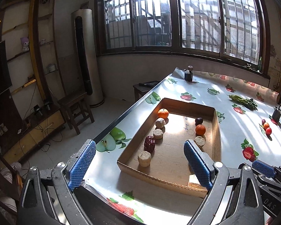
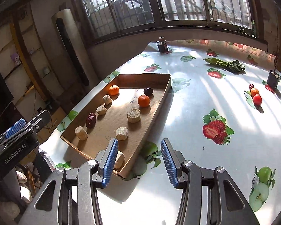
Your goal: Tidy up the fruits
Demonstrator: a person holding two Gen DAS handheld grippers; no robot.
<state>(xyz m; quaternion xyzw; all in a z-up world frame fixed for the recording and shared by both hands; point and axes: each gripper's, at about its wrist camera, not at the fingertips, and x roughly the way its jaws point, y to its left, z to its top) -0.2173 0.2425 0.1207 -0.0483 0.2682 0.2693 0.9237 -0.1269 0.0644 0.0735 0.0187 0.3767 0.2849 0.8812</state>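
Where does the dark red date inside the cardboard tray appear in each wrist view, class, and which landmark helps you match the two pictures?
Left wrist view: the dark red date lies left of centre, along the left wall of the cardboard tray.
Right wrist view: the date lies left of centre, in the tray's left row.
Shared landmark: the dark plum by the tray's far end.
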